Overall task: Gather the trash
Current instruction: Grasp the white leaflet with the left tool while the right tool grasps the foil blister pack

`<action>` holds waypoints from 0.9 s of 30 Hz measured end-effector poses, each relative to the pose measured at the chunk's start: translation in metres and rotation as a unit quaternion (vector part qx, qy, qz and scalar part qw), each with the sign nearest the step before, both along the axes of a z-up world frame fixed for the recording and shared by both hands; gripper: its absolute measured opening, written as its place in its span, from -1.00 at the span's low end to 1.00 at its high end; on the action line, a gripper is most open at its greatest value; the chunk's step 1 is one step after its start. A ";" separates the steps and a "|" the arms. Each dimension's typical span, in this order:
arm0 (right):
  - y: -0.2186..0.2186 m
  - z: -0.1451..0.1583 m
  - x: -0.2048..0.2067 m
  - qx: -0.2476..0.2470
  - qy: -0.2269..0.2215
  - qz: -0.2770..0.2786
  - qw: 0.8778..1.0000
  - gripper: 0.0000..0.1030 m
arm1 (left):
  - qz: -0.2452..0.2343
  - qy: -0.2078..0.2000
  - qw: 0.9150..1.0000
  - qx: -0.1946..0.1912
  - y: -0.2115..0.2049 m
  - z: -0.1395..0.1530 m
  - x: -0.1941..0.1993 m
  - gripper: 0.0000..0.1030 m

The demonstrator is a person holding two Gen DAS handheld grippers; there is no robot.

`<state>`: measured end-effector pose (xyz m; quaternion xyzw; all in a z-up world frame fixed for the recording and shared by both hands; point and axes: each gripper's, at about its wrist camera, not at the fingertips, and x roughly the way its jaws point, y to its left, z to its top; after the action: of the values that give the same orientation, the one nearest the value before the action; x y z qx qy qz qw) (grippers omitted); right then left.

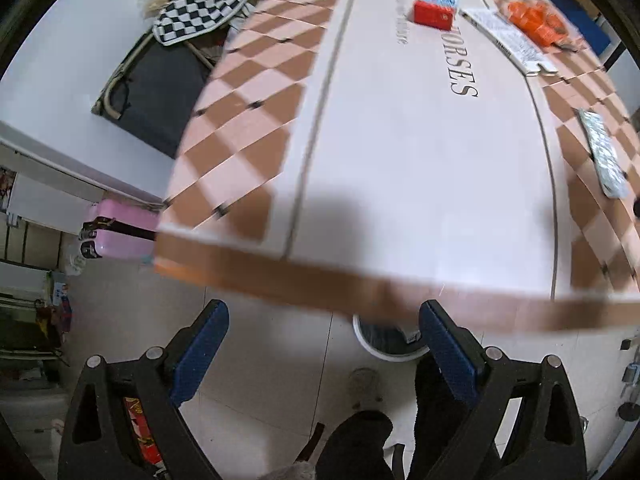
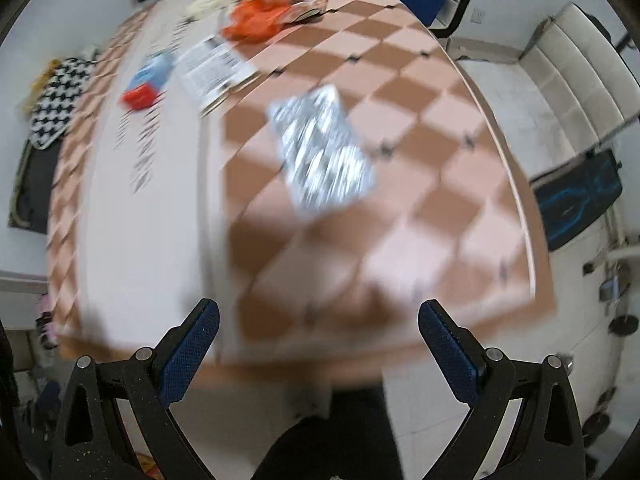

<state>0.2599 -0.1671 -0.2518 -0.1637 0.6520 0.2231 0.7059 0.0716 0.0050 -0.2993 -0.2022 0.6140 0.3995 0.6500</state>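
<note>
Left wrist view: the left gripper [image 1: 324, 336] hovers with fingers spread wide, empty, above the checkered surface [image 1: 248, 120]; the white round bin [image 1: 384, 346] sits just below.

Right wrist view: the right gripper [image 2: 318, 334], fingers wide and empty, faces the silver foil blister pack [image 2: 322, 152] at twelve o'clock, likely the next pickup.

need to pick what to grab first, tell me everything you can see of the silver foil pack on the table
The silver foil pack is a flat, shiny rectangle with a crinkled or blistered surface, though motion blur hides detail. It lies flat and slightly askew on the checkered tablecloth, apart from the other litter. Nothing touches it; the right gripper is open, short of it.
</note>
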 end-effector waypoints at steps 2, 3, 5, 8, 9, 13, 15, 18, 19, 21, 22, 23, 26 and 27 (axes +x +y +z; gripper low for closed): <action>0.023 -0.025 0.037 -0.026 0.008 0.014 1.000 0.96 | 0.008 0.016 1.000 -0.012 0.009 -0.012 0.025 0.89; 0.030 -0.034 0.050 -0.031 0.015 0.019 0.999 0.95 | 0.014 0.019 1.000 -0.020 0.014 -0.014 0.035 0.89; 0.050 -0.056 0.072 -0.051 0.029 0.039 0.998 0.86 | 0.025 0.023 0.999 -0.033 0.020 -0.020 0.055 0.89; 0.074 -0.068 0.081 -0.075 0.029 0.078 0.994 0.69 | 0.034 0.035 0.998 -0.045 0.027 -0.027 0.077 0.89; 0.080 -0.066 0.079 -0.076 0.019 0.098 0.992 0.52 | 0.037 0.034 0.997 -0.050 0.031 -0.028 0.086 0.89; 0.084 -0.056 0.081 -0.065 0.018 0.127 0.990 0.29 | 0.048 0.019 0.997 -0.062 0.048 -0.023 0.124 0.89; 0.079 -0.052 0.095 -0.052 0.025 0.114 0.992 0.29 | 0.049 0.004 0.996 -0.070 0.060 -0.018 0.150 0.89; 0.071 -0.042 0.134 -0.034 0.027 0.083 0.996 0.30 | 0.060 -0.032 0.993 -0.096 0.086 -0.012 0.200 0.89; 0.069 -0.039 0.153 -0.029 0.025 0.068 0.997 0.30 | 0.063 -0.039 0.992 -0.105 0.093 -0.013 0.213 0.89; 0.067 -0.037 0.183 -0.024 0.026 0.042 0.999 0.30 | 0.067 -0.050 0.989 -0.123 0.111 -0.019 0.245 0.89; 0.066 -0.036 0.200 -0.021 0.027 0.029 0.999 0.30 | 0.069 -0.051 0.987 -0.135 0.119 -0.024 0.261 0.89; 0.067 -0.036 0.211 -0.021 0.027 0.022 0.999 0.30 | 0.073 -0.050 0.986 -0.144 0.126 -0.029 0.273 0.89; 0.074 -0.037 0.242 -0.018 0.033 0.008 0.999 0.30 | 0.076 -0.047 0.983 -0.161 0.139 -0.044 0.300 0.93; 0.074 -0.036 0.247 -0.018 0.032 0.009 0.999 0.30 | 0.080 -0.058 0.982 -0.164 0.144 -0.046 0.304 0.88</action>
<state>0.5072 -0.0926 -0.2879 -0.1752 0.6766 0.2222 0.6798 0.3758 0.1488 -0.3450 -0.3773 0.6142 0.3313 0.6089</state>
